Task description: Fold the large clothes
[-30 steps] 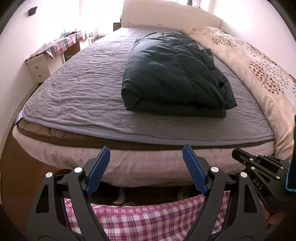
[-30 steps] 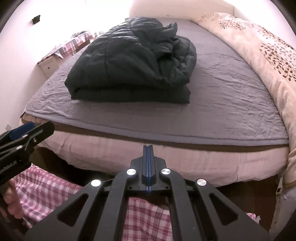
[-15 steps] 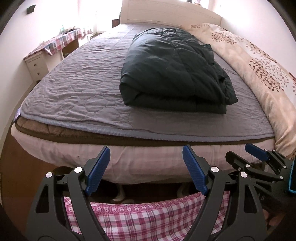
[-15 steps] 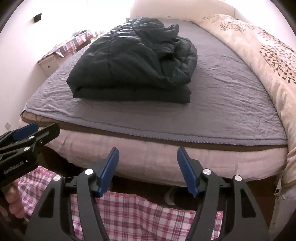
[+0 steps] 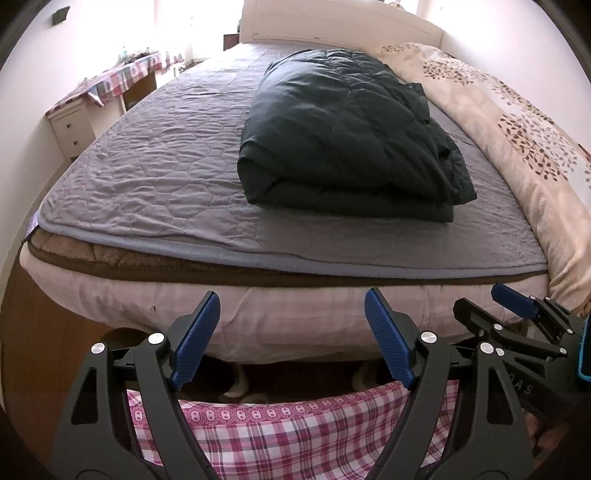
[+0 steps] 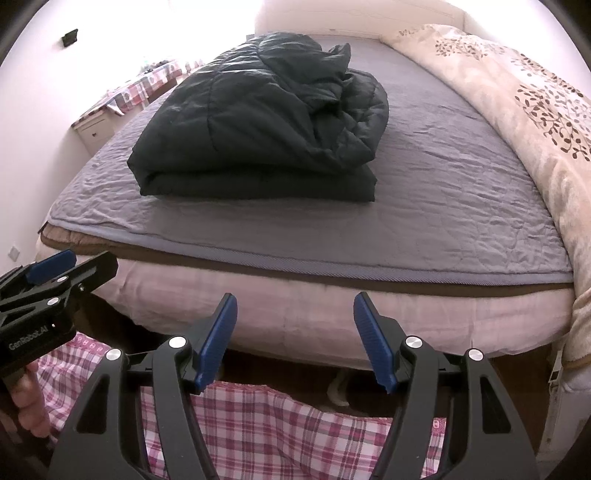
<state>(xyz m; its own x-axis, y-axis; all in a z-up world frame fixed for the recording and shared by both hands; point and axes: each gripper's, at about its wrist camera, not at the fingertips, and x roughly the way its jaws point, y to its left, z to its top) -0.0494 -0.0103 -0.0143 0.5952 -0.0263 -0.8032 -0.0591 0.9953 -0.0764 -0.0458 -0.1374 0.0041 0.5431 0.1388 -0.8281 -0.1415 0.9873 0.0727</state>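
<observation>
A dark puffy jacket [image 5: 347,125] lies folded into a thick bundle on the grey quilted bed cover [image 5: 155,173]; it also shows in the right wrist view [image 6: 258,122]. My left gripper [image 5: 291,317] is open and empty, held off the foot of the bed, well short of the jacket. My right gripper [image 6: 295,321] is open and empty too, beside it at the same height. Each gripper shows at the edge of the other's view: the right one [image 5: 517,317] and the left one [image 6: 55,273].
A cream blanket with a leaf print [image 5: 517,122] lies along the bed's right side. A side table with a plaid cloth [image 5: 110,85] stands at the left wall. Pink plaid fabric [image 5: 280,435] hangs just below both grippers. The headboard [image 5: 332,22] is at the far end.
My right gripper has opened from fully shut. Both grippers have shifted slightly closer to the bed. The jacket has not moved.
</observation>
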